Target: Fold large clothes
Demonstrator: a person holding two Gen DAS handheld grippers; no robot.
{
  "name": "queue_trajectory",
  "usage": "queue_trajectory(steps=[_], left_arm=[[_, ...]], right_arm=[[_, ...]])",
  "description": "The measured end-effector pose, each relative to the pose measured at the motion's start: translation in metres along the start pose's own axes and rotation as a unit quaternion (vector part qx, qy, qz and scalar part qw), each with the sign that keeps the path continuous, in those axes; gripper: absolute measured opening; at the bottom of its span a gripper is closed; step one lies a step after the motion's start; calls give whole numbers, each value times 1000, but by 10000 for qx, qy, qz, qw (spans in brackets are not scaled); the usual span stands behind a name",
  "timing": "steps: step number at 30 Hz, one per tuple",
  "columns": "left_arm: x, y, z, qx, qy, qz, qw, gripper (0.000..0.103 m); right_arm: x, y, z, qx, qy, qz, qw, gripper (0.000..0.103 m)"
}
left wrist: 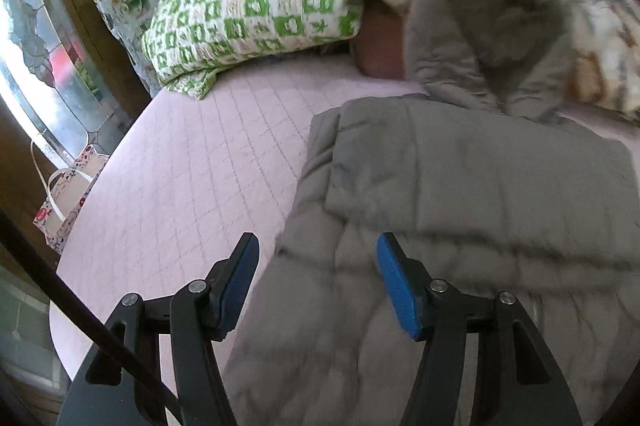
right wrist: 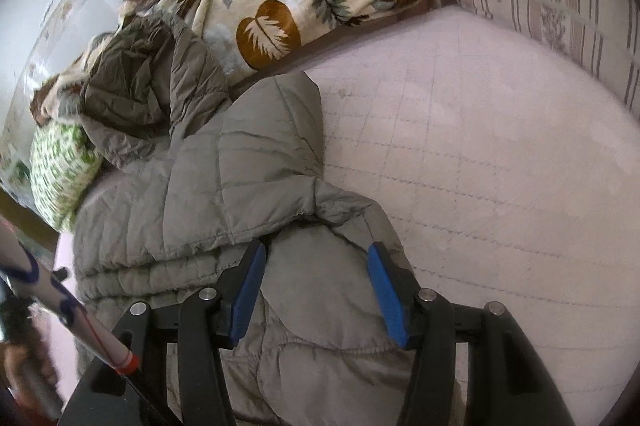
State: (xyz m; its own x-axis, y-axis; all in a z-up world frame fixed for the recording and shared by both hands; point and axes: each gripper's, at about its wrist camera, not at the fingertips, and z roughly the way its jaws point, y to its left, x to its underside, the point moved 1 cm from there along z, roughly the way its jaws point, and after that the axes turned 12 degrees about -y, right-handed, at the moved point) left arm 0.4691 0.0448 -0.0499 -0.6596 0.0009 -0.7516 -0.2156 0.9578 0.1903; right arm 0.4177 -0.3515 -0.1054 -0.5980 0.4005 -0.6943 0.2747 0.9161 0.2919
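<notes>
A green pillow (left wrist: 248, 22) lies at the far left of the pink bed (left wrist: 192, 162). The left gripper (left wrist: 316, 246), jaws apart, hovers over the grey coat (left wrist: 460, 194), seemingly not touching. The right gripper (right wrist: 316, 254), also spread, straddles the coat's right edge.

Grey quilted coat (left wrist: 460, 186) on pink bed (left wrist: 200, 166), left gripper (left wrist: 316, 246) jaws apart above.
</notes>
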Motion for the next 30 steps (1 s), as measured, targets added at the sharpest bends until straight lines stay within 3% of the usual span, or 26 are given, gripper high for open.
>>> queue_trajectory(steps=[8,15,23,30], left_arm=[[63,2,-90,159,-320,228,9991,61],[100,-5,-128,387,-158,283,9987,61],[101,-14,-135,471,-184,320,9982,61],[98,-22,-115,577,-88,307,9978,61]], right_arm=[[10,25,-15,401,-200,-866,9952,58],[14,40,-32,549,-440,-1259,9895,59],[24,53,-40,784,-551,-1790,9792,62],[28,53,-27,863,-368,-1770,9797,63]])
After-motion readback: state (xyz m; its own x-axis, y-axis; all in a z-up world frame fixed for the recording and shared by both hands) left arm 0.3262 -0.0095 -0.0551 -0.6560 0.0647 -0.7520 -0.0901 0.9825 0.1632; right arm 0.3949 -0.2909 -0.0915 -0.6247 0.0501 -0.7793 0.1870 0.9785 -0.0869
